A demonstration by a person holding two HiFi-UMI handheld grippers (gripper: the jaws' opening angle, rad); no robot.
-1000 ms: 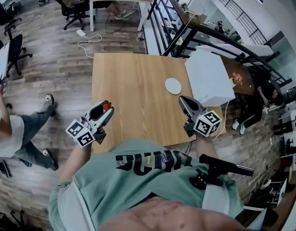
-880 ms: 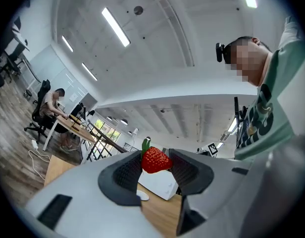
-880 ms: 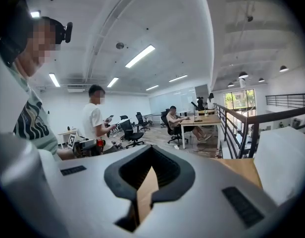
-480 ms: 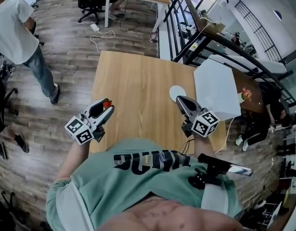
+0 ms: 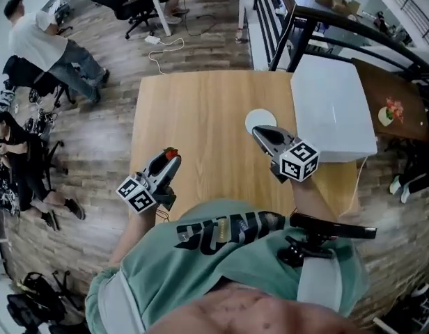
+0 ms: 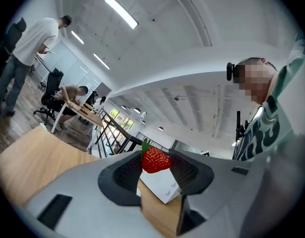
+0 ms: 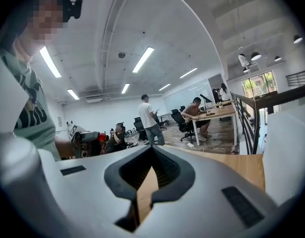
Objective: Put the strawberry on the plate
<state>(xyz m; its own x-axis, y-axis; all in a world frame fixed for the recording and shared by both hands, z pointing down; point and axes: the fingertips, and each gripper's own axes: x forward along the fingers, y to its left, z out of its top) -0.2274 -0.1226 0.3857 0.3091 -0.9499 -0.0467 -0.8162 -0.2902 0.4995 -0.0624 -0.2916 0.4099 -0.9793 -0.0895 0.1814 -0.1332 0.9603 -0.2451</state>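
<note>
A red strawberry (image 5: 170, 154) with a green top is pinched between the tips of my left gripper (image 5: 167, 161), held in the air over the left part of the wooden table (image 5: 200, 110). In the left gripper view the strawberry (image 6: 155, 160) sits high between the dark pads (image 6: 184, 170), and the left gripper (image 6: 155, 166) is shut on it. A small white plate (image 5: 258, 119) lies right of the table's middle. My right gripper (image 5: 263, 135) hangs just in front of the plate and covers its near edge. In its own view the right gripper (image 7: 152, 149) is shut and empty.
A big white box (image 5: 333, 106) stands on the table's right side, just right of the plate. Black stair railings (image 5: 284, 19) run behind the table. People (image 5: 54, 44) stand and sit on the wooden floor to the left, with desks and office chairs beyond.
The head camera has swung, so the whole scene sits differently. My left gripper has come slightly right over the table with the strawberry still in it. The right gripper's tips now overlap the plate's near edge.
</note>
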